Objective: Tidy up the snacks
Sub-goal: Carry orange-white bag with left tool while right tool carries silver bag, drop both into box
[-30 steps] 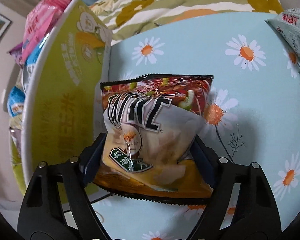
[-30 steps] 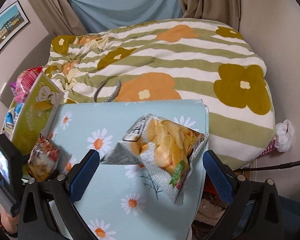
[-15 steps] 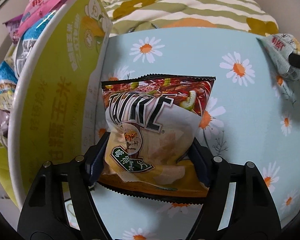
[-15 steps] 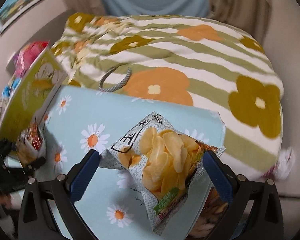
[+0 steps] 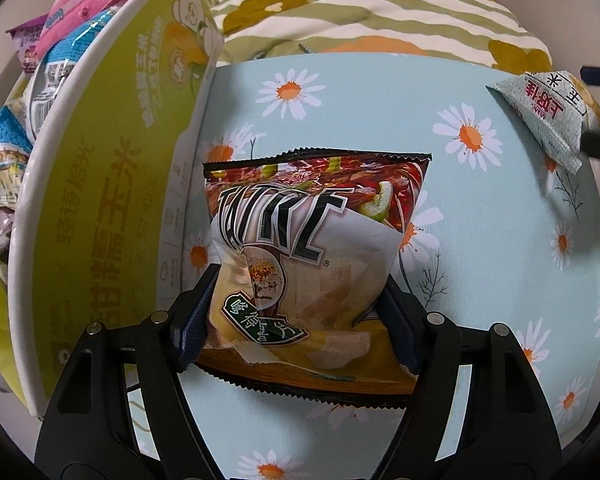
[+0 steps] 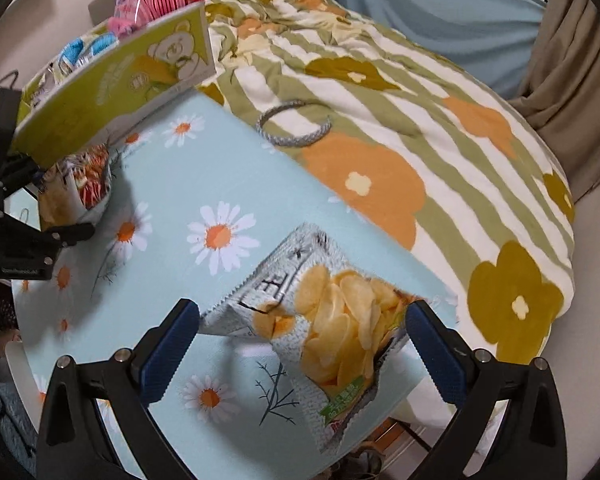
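Daisy tablecloth | left gripper clamped on red snack bag | right gripper straddles chip bag, grip unclear

The red snack bag hides its lower sides behind the left gripper's pads. In the yellow-green box, the packets are mostly hidden by its wall and cut off at the picture's edge. The chip bag's lower corner overhangs the table edge; its small print is unreadable.
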Available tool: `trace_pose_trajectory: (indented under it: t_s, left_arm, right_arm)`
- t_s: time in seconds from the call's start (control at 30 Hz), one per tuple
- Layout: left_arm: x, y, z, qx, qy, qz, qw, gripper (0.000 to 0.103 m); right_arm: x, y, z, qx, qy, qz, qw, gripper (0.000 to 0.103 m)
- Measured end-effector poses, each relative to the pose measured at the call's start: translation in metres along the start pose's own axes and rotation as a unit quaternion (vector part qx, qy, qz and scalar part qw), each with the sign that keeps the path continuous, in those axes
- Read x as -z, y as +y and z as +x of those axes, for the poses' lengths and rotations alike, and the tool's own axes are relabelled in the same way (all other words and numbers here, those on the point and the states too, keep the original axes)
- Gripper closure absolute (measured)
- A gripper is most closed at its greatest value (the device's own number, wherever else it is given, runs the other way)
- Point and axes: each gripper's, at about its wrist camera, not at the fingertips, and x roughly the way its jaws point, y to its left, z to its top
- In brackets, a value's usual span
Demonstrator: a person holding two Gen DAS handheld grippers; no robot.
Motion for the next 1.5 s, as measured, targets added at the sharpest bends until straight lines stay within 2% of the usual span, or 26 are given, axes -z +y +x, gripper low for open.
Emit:
trace_pose_trajectory:
  t_s: [0.3, 0.5, 0.6, 0.63, 0.67, 0.7, 0.83, 0.97, 1.2, 1.33, 1.5]
  left_arm:
    - [0.0, 0.0, 0.0, 0.003, 0.0, 0.003, 1.0, 0.029]
    - [0.0, 0.002, 0.0, 0.005, -0.001, 0.005, 1.0, 0.029]
    - [-0.001, 0.005, 0.0, 0.012, 0.003, 0.001, 0.9999, 0.03]
    - [-0.001, 0.007, 0.0, 0.016, 0.004, -0.003, 0.9999, 0.03]
    - [-0.002, 0.009, -0.001, 0.021, 0.004, -0.007, 0.9997, 0.03]
    - [-0.002, 0.011, -0.002, 0.025, 0.002, -0.008, 0.9997, 0.03]
    - [-0.001, 0.01, -0.009, 0.029, -0.009, 0.001, 0.9995, 0.03]
    - [0.002, 0.012, -0.029, 0.042, -0.029, 0.007, 0.9987, 0.03]
    - [0.003, 0.03, -0.093, 0.087, -0.087, 0.006, 0.9924, 0.03]
    - [0.002, 0.062, -0.144, 0.103, -0.139, 0.0, 0.985, 0.03]
    - [0.001, 0.119, -0.182, 0.086, -0.176, 0.004, 0.9806, 0.03]
  right_arm:
    - [-0.002, -0.021, -0.024, -0.009, -0.009, -0.014, 1.0, 0.0]
    - [-0.001, -0.012, 0.002, -0.004, 0.013, -0.064, 0.998, 0.0]
    - [-0.002, 0.001, 0.02, 0.007, 0.031, -0.108, 0.994, 0.001]
    - [-0.002, 0.004, 0.025, 0.009, 0.034, -0.12, 0.992, 0.004]
    - [-0.002, 0.006, 0.029, 0.007, 0.038, -0.125, 0.991, 0.013]
    - [-0.001, 0.007, 0.034, -0.001, 0.048, -0.122, 0.991, 0.029]
    - [0.002, 0.005, 0.045, -0.017, 0.065, -0.076, 0.995, 0.04]
    - [0.005, -0.003, 0.029, -0.033, 0.03, 0.006, 0.999, 0.047]
    - [-0.007, 0.015, -0.031, -0.024, -0.037, 0.096, 0.994, 0.047]
    - [-0.029, 0.046, -0.072, -0.019, -0.075, 0.112, 0.991, 0.047]
    - [-0.065, 0.087, -0.108, -0.022, -0.122, 0.136, 0.983, 0.047]
